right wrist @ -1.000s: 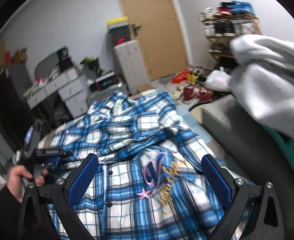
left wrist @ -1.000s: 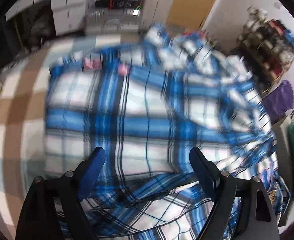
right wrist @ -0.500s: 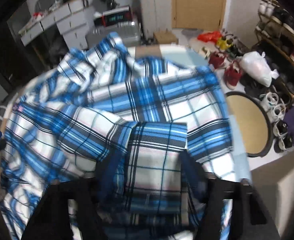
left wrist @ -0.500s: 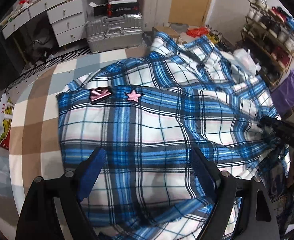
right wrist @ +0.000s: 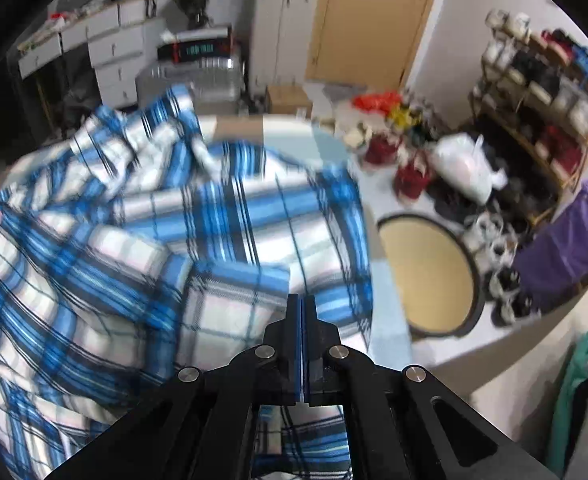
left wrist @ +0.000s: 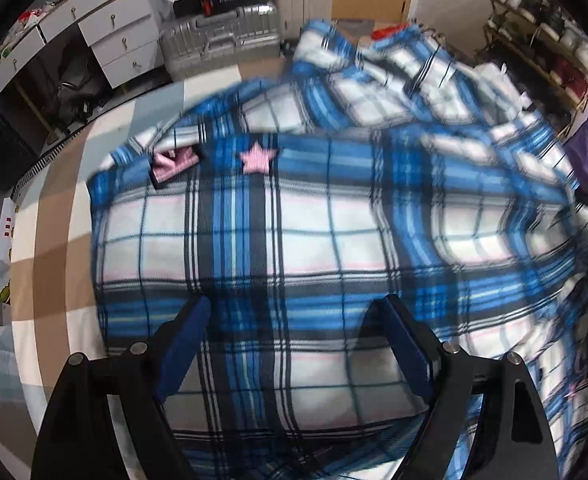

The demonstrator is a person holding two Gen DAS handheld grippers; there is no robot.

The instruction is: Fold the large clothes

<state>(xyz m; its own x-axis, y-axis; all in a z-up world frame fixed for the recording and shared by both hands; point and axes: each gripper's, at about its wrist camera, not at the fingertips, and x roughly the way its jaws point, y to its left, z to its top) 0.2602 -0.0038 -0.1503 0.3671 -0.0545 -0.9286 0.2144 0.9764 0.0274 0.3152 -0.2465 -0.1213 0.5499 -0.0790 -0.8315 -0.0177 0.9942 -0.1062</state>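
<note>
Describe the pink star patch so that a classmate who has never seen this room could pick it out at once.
Find the big blue and white plaid shirt spread over the checked bed cover. Along its far edge, near the left corner, sits the pink star patch. The pink patch beside it is a rumpled oblong; only this one has five points.

One plaid shirt (left wrist: pixel 314 240), two pink patches (left wrist: pixel 257 158), one suitcase (left wrist: pixel 221 40).

light: even, indoor | blur: motion-smeared shirt (left wrist: pixel 294 240) | edges: fisheye-warped, dark corners
</note>
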